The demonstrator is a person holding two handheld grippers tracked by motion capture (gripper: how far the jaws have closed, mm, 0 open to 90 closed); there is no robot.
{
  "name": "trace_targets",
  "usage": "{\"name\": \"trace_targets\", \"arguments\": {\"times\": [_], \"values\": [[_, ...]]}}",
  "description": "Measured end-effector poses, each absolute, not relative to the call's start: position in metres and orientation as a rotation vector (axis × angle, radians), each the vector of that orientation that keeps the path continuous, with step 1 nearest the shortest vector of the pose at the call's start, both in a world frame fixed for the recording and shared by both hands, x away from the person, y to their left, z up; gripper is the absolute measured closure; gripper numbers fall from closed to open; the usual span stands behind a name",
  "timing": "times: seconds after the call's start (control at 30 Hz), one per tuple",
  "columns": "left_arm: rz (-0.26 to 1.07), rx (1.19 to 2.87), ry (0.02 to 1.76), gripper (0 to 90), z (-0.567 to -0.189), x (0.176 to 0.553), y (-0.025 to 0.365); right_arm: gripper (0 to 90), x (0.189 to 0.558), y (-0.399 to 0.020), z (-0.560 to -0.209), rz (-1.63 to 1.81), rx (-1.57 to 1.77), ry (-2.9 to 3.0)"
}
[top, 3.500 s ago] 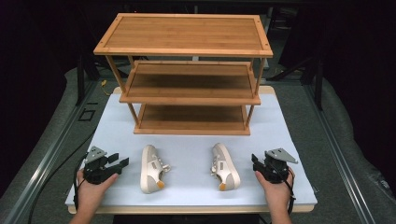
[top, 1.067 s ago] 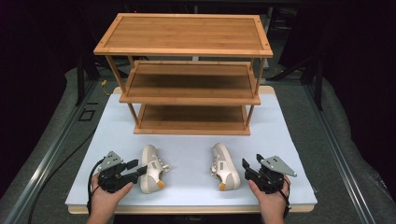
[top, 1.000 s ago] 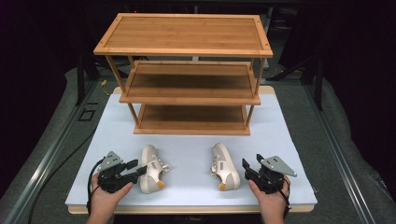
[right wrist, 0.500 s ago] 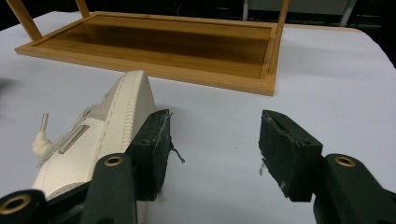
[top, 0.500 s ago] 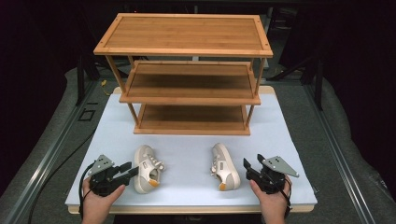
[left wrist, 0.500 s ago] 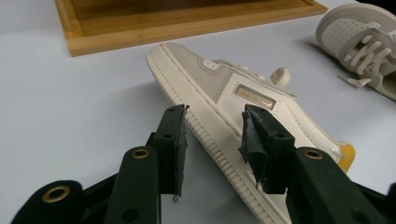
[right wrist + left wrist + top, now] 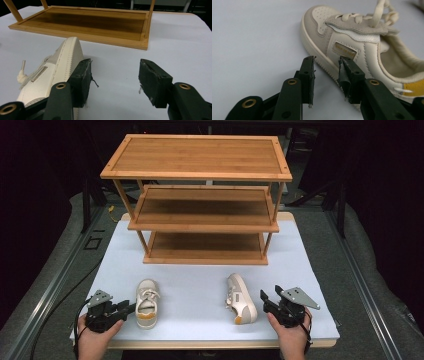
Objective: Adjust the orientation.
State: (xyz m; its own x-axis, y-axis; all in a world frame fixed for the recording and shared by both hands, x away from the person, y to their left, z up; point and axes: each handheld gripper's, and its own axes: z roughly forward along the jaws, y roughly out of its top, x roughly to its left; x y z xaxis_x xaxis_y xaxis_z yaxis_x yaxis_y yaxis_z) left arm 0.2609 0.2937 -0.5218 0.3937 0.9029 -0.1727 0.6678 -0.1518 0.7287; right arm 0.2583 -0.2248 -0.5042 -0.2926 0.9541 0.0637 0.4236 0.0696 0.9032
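While the left gripper [image 7: 131, 308] sits at the near left of the white table [image 7: 200, 285], its jaws have just been closing and now stand at a middling gap. From the left gripper view, the left shoe's [image 7: 362, 50] sole edge lies at that gap, with 1 jaw against the shoe's side panel and the other over bare table; the pads do not press on it. From the high view, this shoe [image 7: 146, 302] stands upright on its sole just right of the left gripper, toe toward the far side, laces up, an orange patch at the heel.

Over at the near right, the right gripper [image 7: 265, 301] rests in the person's hand, jaws wide apart with nothing between them. Its left jaw touches or nearly touches the sole of the right shoe [image 7: 50, 75], which lies tipped on its side just left of that gripper. From the high view, the right shoe [image 7: 241, 297] lies well apart from the left one.

Farther off stands a wooden rack [image 7: 200, 160] with 3 shelves, all bare, its lowest shelf resting on the table.
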Motion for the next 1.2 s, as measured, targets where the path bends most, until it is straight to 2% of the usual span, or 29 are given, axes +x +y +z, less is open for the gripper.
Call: {"name": "trace_targets", "arguments": {"times": [0.33,0.5,0.77,0.9,1.2], "values": [[0.439,1.778,1.325,55.1,-0.505,0.251,0.294,43.3,0.259,-0.229,-0.505,1.216,1.398,1.761],[0.387,1.795,1.284,47.2,-0.505,0.251,0.283,43.3,0.258,-0.228,-0.504,1.22,1.396,1.762],[0.395,1.847,1.28,48.5,-0.513,0.259,0.271,43.7,0.257,-0.228,-0.503,1.226,1.396,1.751],[0.386,1.832,1.302,57.4,-0.514,0.262,0.275,47.3,0.257,-0.228,-0.501,1.258,1.398,1.752],[0.361,1.832,1.26,59.3,-0.516,0.276,0.264,52.5,0.255,-0.224,-0.498,1.25,1.381,1.773]]}}
